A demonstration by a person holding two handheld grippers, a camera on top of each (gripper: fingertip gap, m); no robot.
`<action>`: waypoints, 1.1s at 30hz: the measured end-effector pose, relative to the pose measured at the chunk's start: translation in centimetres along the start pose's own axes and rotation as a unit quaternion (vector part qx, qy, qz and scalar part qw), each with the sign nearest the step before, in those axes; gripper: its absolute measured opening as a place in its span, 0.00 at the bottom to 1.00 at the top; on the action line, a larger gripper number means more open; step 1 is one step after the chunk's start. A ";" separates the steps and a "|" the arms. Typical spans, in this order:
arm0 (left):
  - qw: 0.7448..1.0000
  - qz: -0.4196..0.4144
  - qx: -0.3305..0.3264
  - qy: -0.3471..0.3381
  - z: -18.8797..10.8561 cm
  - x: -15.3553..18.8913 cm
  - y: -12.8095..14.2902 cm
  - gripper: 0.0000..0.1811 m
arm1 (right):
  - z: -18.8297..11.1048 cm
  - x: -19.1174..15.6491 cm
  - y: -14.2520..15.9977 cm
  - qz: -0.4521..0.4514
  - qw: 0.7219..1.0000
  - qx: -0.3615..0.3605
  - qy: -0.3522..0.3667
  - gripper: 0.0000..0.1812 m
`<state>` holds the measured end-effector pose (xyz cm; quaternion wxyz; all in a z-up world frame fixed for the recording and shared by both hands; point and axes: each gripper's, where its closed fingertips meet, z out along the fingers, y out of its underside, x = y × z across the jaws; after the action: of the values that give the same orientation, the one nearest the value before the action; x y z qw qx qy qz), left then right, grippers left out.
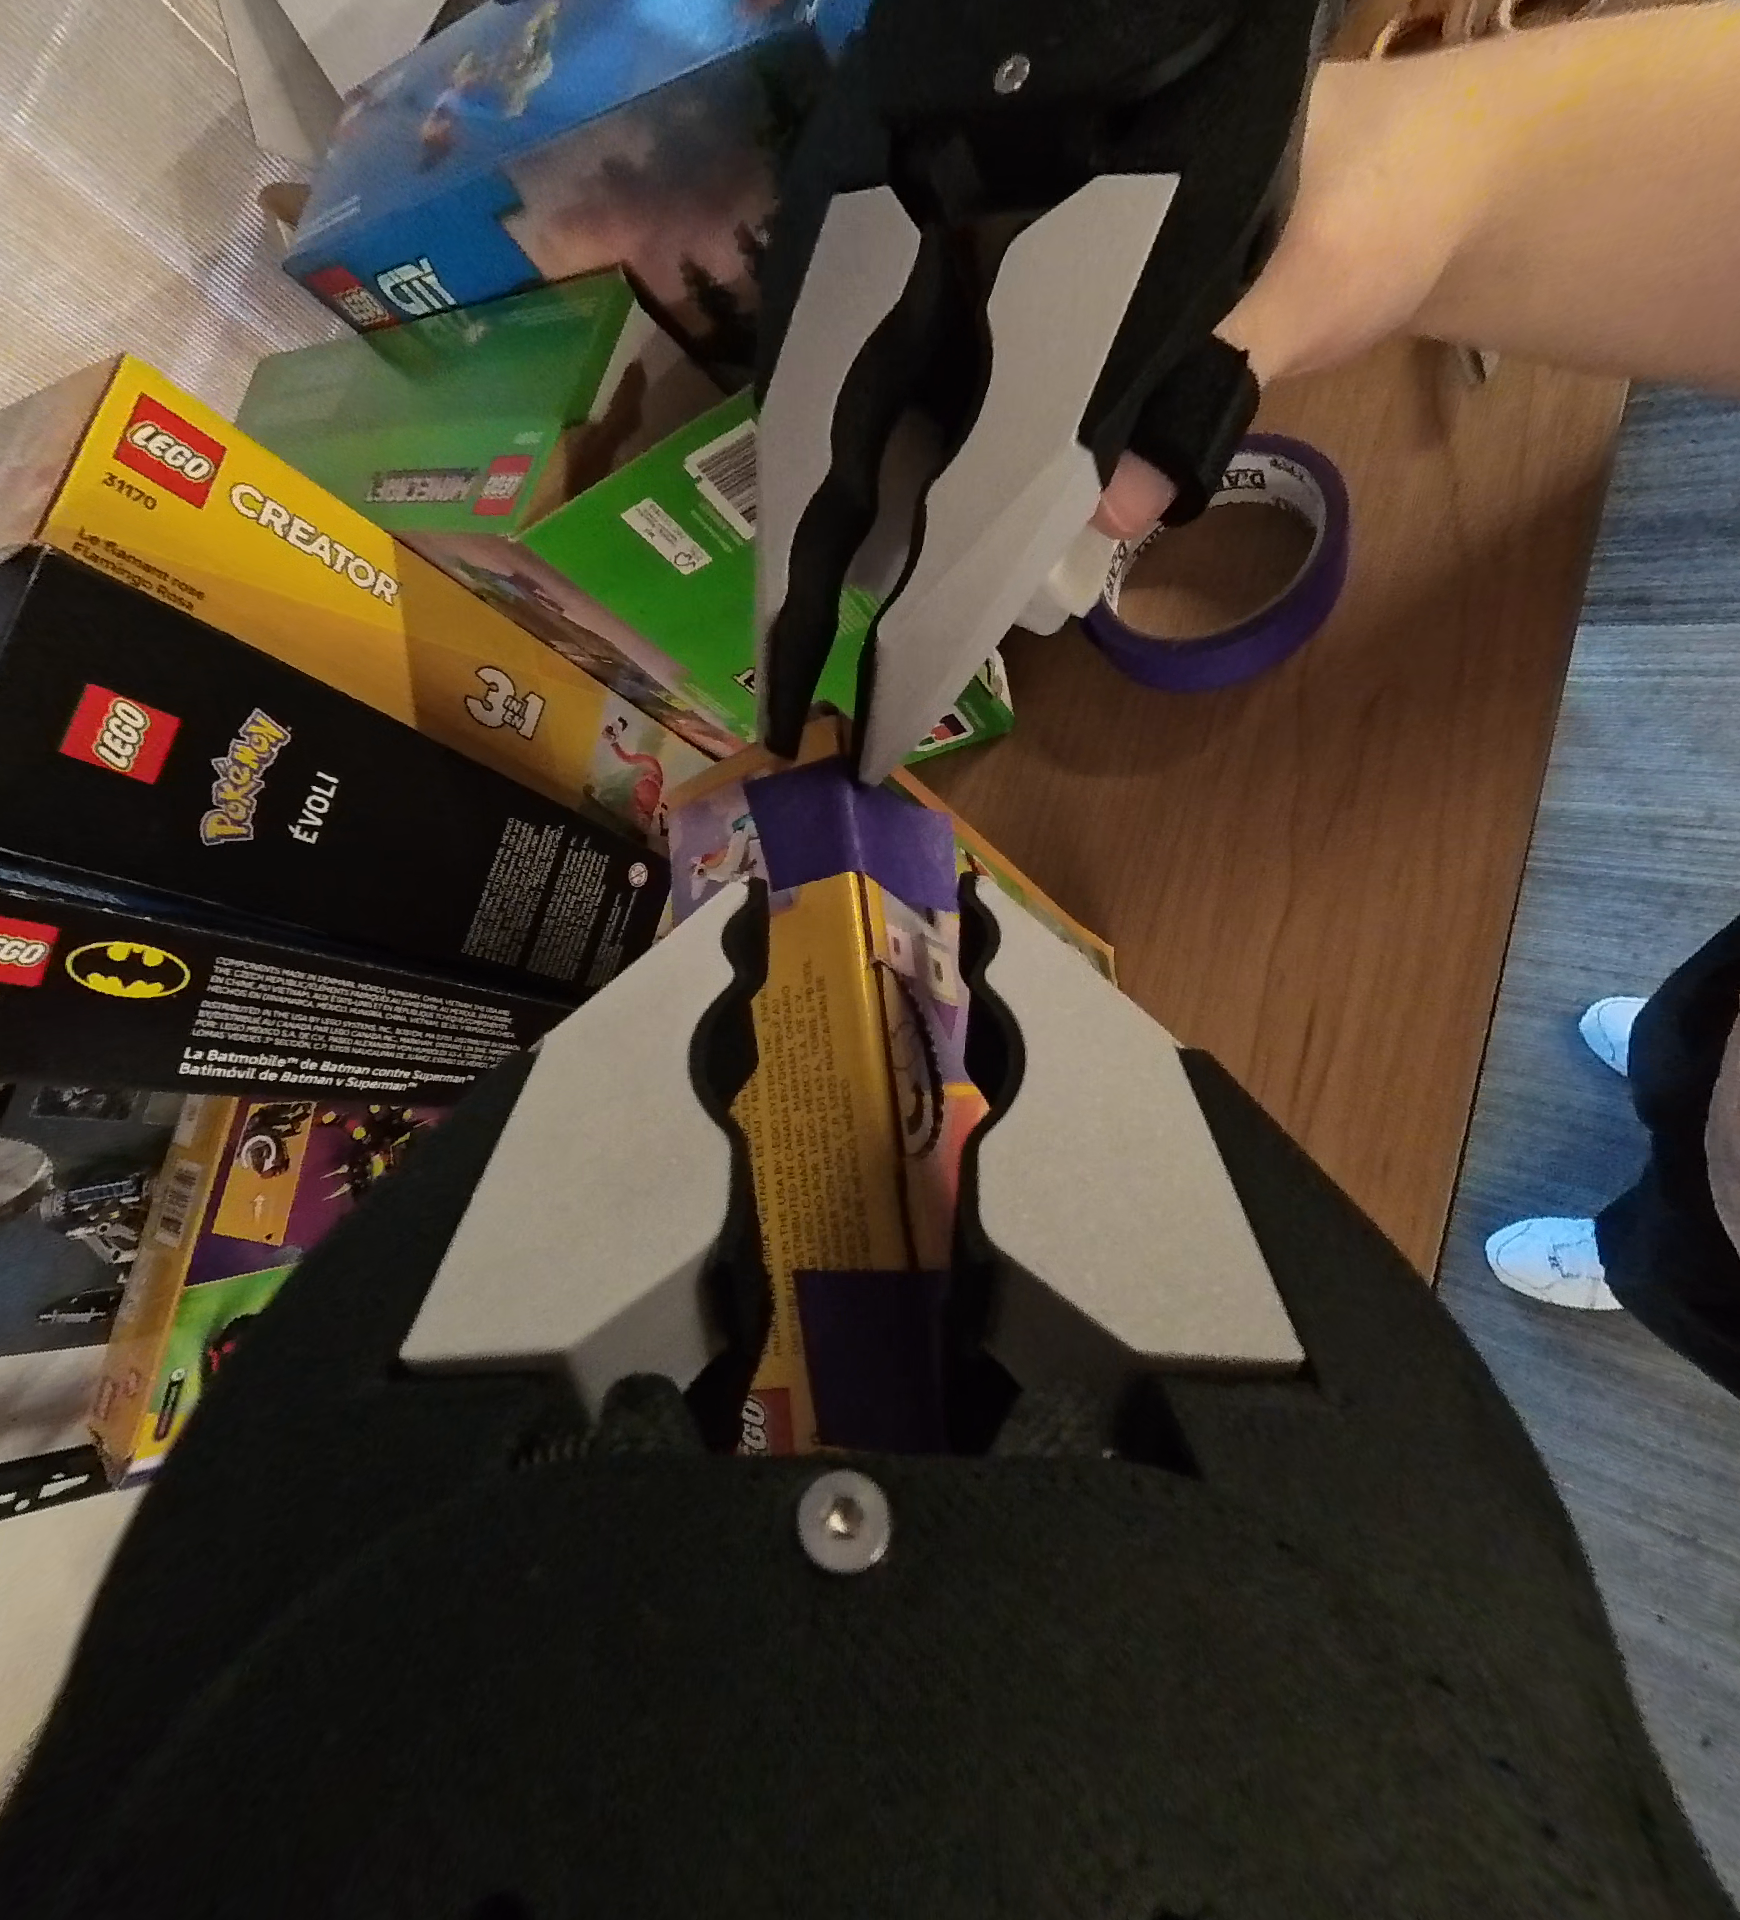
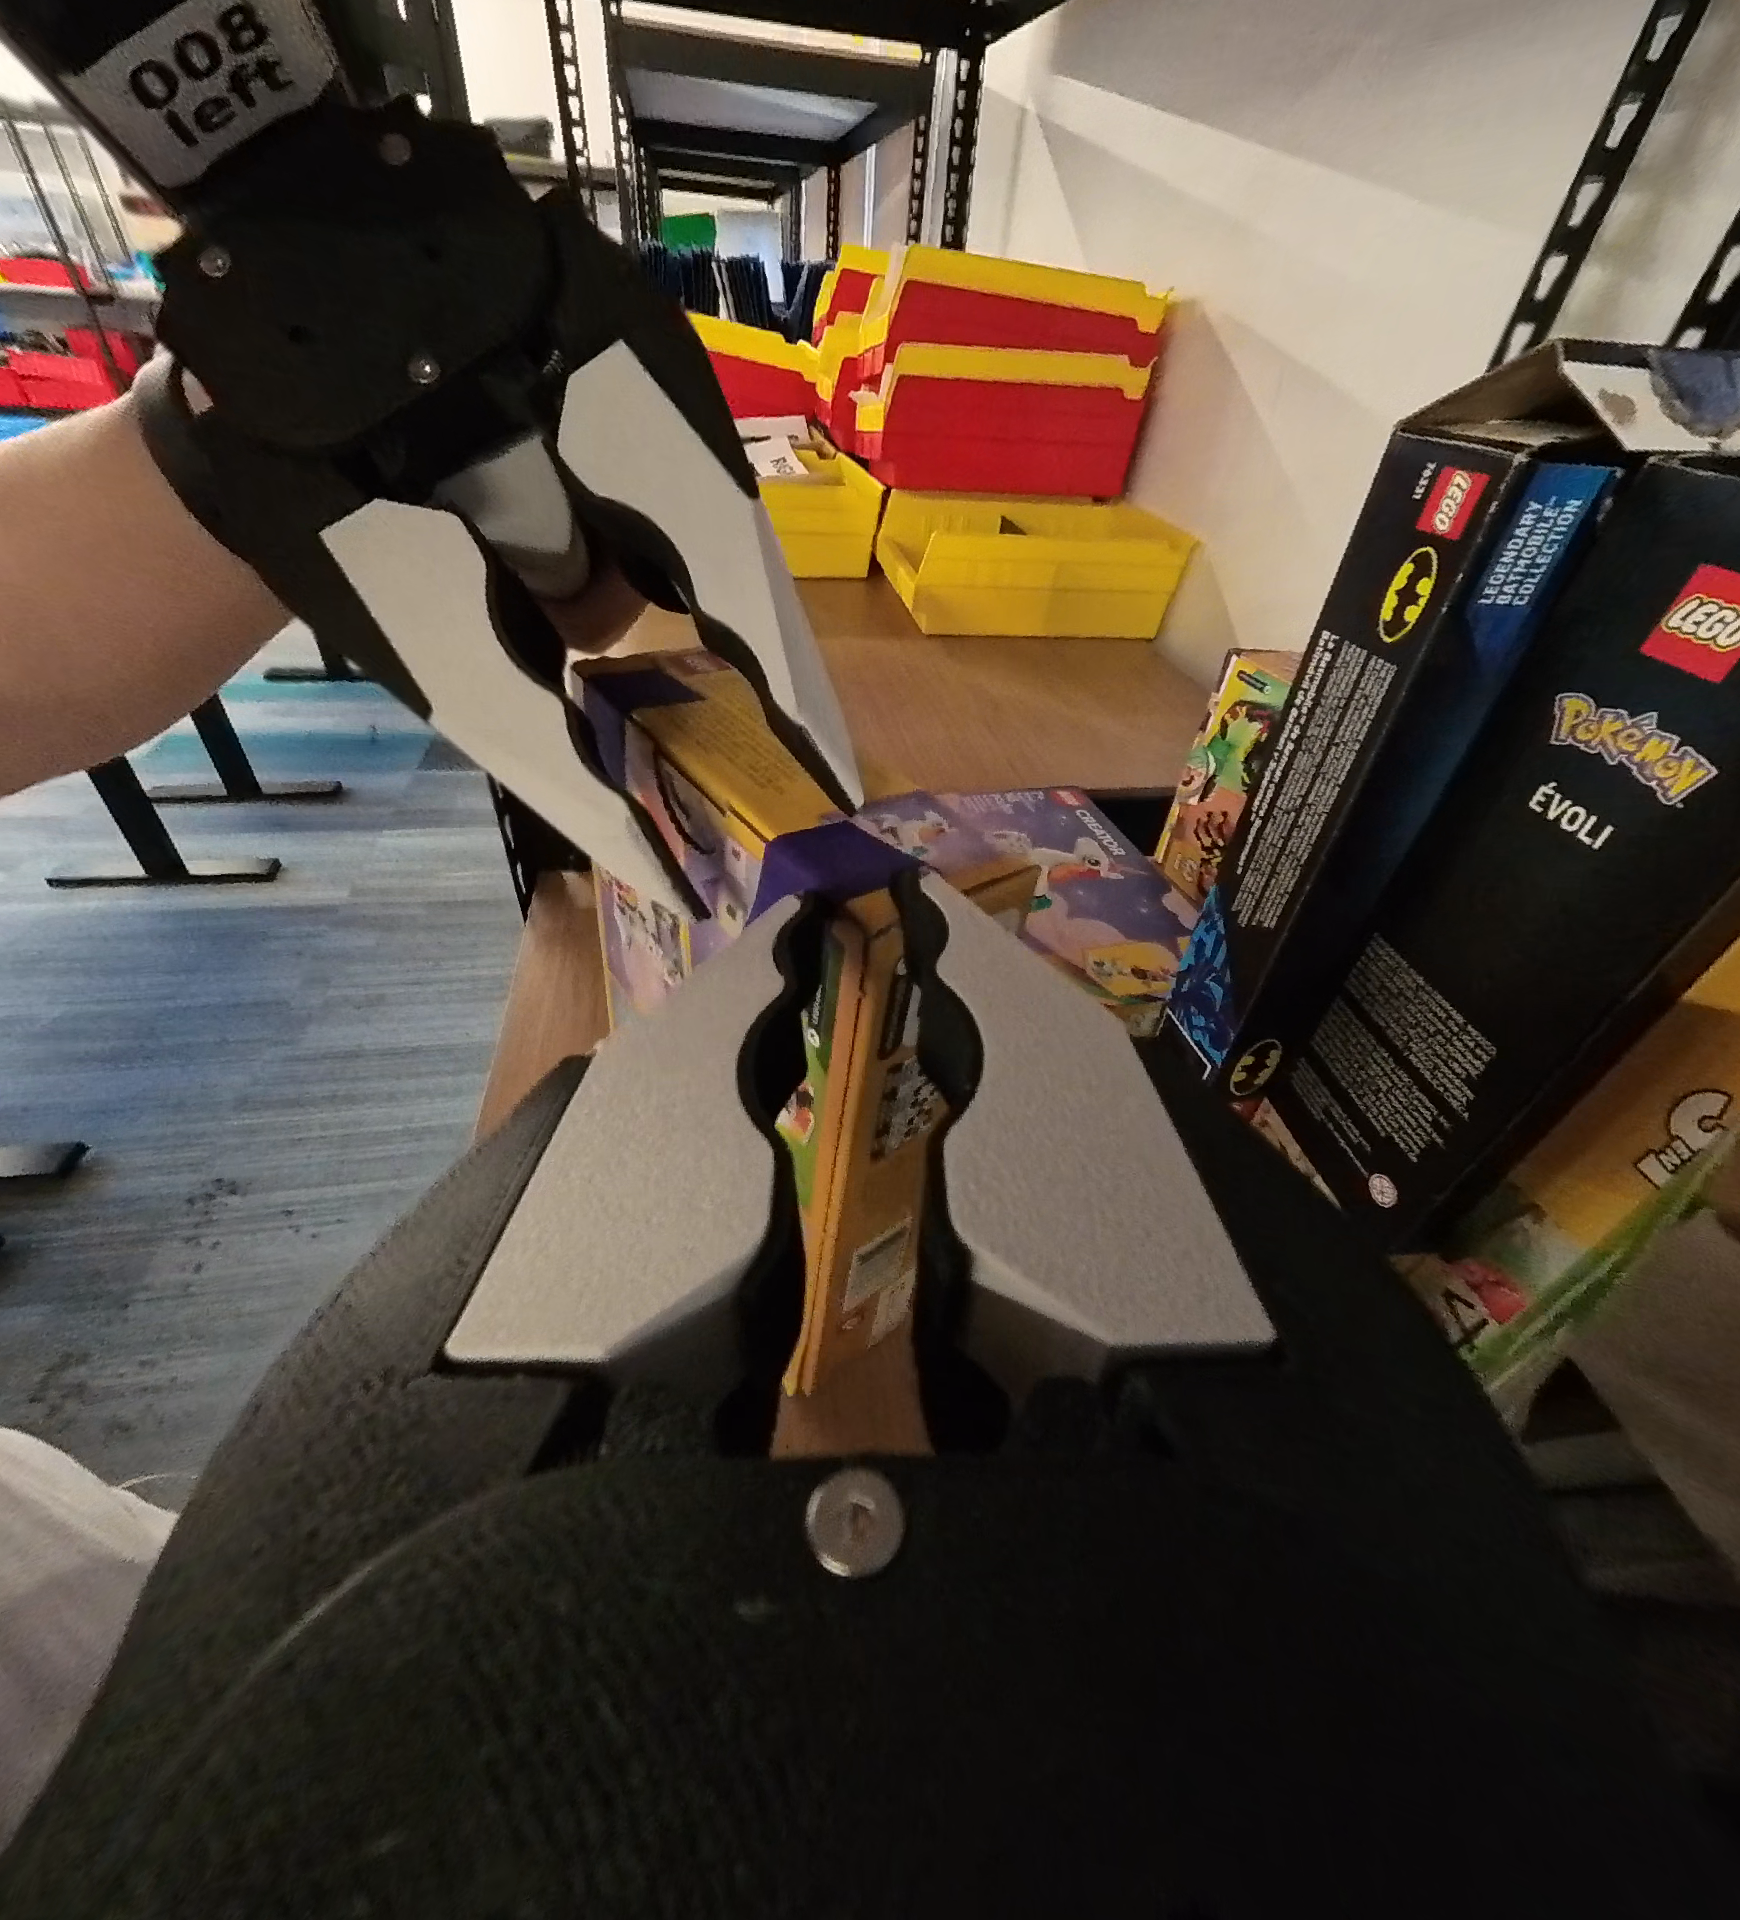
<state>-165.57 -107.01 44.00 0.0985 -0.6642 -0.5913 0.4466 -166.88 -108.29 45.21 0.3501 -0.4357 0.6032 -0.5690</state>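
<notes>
While both grippers meet over a wooden worktop [image 1: 1261, 883], the left gripper [image 1: 861, 904] is clamped across the thin sides of a narrow yellow box [image 1: 814, 1091], which stands on edge between its grey fingers. Fine print runs along the box's yellow side, and a red square logo shows near the gripper's base. A strip of purple tape [image 1: 845, 831] wraps over the box's far end. The right gripper [image 1: 824, 758] comes down from above, its tips nearly together and pinching that taped end; in its own view the box's edge sits between its fingers, with small printed labels and a barcode on it.

Just left of the held box lie two black boxes [image 1: 305, 790] with red logos, coloured emblems and white print. Beyond them are a yellow toy box [image 1: 253, 520], green boxes [image 1: 637, 540] with barcode stickers, and a blue box [image 1: 533, 156]. A purple tape roll [image 1: 1230, 582] with a printed core lies flat on the worktop near the right gripper. Yellow and red bins [image 2: 1032, 566] sit farther back.
</notes>
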 end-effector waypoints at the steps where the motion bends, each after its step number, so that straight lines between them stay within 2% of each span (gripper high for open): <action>1: 1.000 -0.001 0.002 0.000 0.0 0.0 0.0 0.19 | 0.0 0.0 0.0 0.005 1.000 0.005 -0.001 0.08; 3: 1.000 0.000 0.007 0.000 0.0 0.0 0.0 0.19 | -0.1 0.0 -0.3 0.020 1.000 0.023 0.000 0.08; 5: 1.000 0.004 0.009 0.004 -0.1 0.2 0.0 0.20 | -0.8 -0.5 -2.0 0.033 0.995 0.097 -0.001 0.09; 6: 1.000 0.006 0.007 0.007 -0.1 0.3 0.0 0.21 | -1.3 -1.3 -2.9 0.033 0.990 0.135 -0.012 0.07; 7: 1.000 0.006 0.006 0.012 -0.1 0.3 0.0 0.21 | -1.7 -1.9 -3.3 0.031 0.987 0.157 -0.022 0.00; 8: 1.000 0.006 0.004 0.019 -0.1 0.5 0.0 0.22 | -1.8 -2.3 -3.2 0.038 0.986 0.159 -0.030 0.00; 12: 0.999 0.012 -0.005 0.036 -0.2 0.7 0.0 0.26 | 0.1 -3.2 -0.4 0.141 0.982 0.088 -0.094 0.00; 15: 0.999 0.018 -0.007 0.047 -0.2 1.1 0.0 0.27 | 0.9 -3.2 -0.2 0.186 0.971 0.087 -0.121 0.00; 23: 0.999 0.019 -0.008 0.037 -0.1 1.0 0.2 0.29 | 1.9 -3.0 0.9 0.217 0.966 0.067 -0.124 0.00; 30: 0.999 0.021 -0.012 0.033 0.0 0.8 0.4 0.30 | 2.3 -2.8 3.6 0.225 0.969 0.027 -0.094 0.00; 33: 0.999 0.025 -0.009 0.036 -0.1 1.0 0.2 0.29 | 1.7 -3.6 2.9 0.214 0.969 0.052 -0.109 0.00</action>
<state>-165.46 -106.13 43.43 0.1026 -0.6954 -0.5745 0.4193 -164.32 -105.75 41.87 0.5497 -0.3372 0.6100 -0.4604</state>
